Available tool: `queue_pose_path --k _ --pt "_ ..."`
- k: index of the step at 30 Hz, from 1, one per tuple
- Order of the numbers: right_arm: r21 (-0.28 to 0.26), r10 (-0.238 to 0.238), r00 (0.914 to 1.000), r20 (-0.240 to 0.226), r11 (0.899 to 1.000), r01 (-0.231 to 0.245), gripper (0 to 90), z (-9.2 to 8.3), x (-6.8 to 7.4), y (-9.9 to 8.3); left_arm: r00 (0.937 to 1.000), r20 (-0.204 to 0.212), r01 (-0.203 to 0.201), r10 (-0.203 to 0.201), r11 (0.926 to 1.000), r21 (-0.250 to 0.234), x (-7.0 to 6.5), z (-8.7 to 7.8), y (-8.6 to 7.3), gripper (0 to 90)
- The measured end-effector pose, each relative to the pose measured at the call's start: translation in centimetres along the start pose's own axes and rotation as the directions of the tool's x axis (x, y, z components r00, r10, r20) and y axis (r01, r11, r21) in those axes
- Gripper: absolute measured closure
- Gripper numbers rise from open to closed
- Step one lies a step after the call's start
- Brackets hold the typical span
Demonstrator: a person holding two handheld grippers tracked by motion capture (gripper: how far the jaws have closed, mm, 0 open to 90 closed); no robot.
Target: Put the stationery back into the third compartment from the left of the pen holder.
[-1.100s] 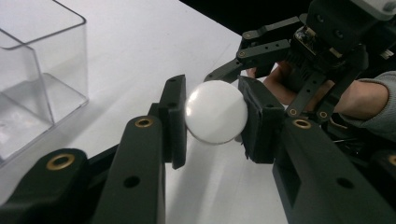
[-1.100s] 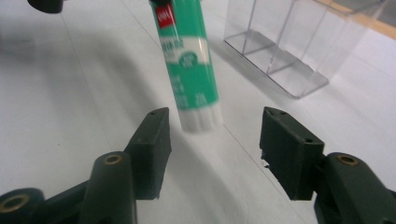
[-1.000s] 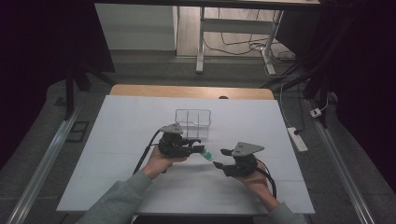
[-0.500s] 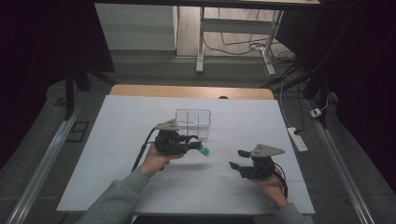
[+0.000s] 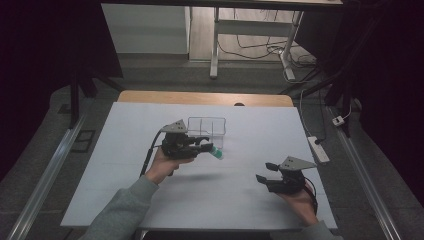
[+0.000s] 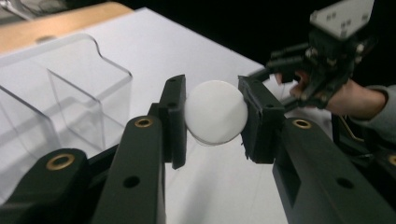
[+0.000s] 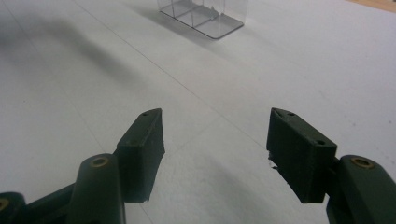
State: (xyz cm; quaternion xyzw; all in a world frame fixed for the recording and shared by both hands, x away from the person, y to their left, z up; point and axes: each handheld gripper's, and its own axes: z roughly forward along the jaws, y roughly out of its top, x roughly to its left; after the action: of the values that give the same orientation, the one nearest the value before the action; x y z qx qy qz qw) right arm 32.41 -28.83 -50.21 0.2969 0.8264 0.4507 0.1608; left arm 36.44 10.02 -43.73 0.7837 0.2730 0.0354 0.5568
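The left gripper [image 5: 206, 145] sits near the middle of the high view, its jaws pinching a small bottle [image 5: 216, 152] with a teal body. In the left gripper view the bottle's white round end [image 6: 215, 112] faces the camera, squeezed between the two black pads. The bottle is held in the air just beside the clear plastic organizer [image 5: 206, 126], at its lower right corner in the high view. The person's left hand [image 5: 161, 167] grips the handle from below, with a grey sleeve [image 5: 120, 212] running down to the bottom edge of the frame and the forearm angled up and to the right.

The right gripper [image 5: 265, 172] is well apart, at the lower right of the high view, low over the tabletop [image 5: 125, 150]. Its jaws are spread wide with nothing between them, as the right gripper view shows clearly, and they point left. The right hand [image 5: 300, 200] holds it from behind.

The tabletop is covered in white, with a strip of bare wood along its far edge. Beyond it lies a dim room: grey floor, metal legs of another table at the top centre, loose cables, and a white power strip [image 5: 318, 148] on the floor to the right.
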Motion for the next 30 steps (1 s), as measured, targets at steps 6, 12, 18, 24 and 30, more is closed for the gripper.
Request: queue_pose_path --k 6,12,18,24,30 --pt "0.005 0.004 1.0 0.007 1.0 -0.004 35.3 -0.6 -0.2 -0.4 0.9979 -0.064 0.005 -0.006 0.9998 -0.018 1.8 -0.5 2.9 64.0" --pt "0.001 0.009 0.9999 0.012 1.0 -0.009 35.1 -0.7 -0.5 -0.5 0.9927 -0.106 0.057 -0.056 0.9984 0.001 4.0 0.5 4.6 64.0" --pt "0.016 0.003 0.9998 0.018 1.0 -0.003 34.8 -0.7 -0.5 -0.5 0.9844 -0.174 0.042 -0.029 0.9964 0.074 5.3 2.2 6.0 64.0" --pt "0.015 0.001 0.9999 0.017 1.0 -0.001 34.7 -0.7 -0.4 -0.5 0.9792 -0.202 0.042 -0.013 0.989 0.142 5.7 4.0 6.2 63.9" --pt "0.019 0.001 0.9999 0.01 1.0 -0.001 34.6 -0.6 -0.5 -0.5 0.9812 -0.191 0.056 -0.026 0.9866 0.153 5.8 5.1 5.8 46.0"
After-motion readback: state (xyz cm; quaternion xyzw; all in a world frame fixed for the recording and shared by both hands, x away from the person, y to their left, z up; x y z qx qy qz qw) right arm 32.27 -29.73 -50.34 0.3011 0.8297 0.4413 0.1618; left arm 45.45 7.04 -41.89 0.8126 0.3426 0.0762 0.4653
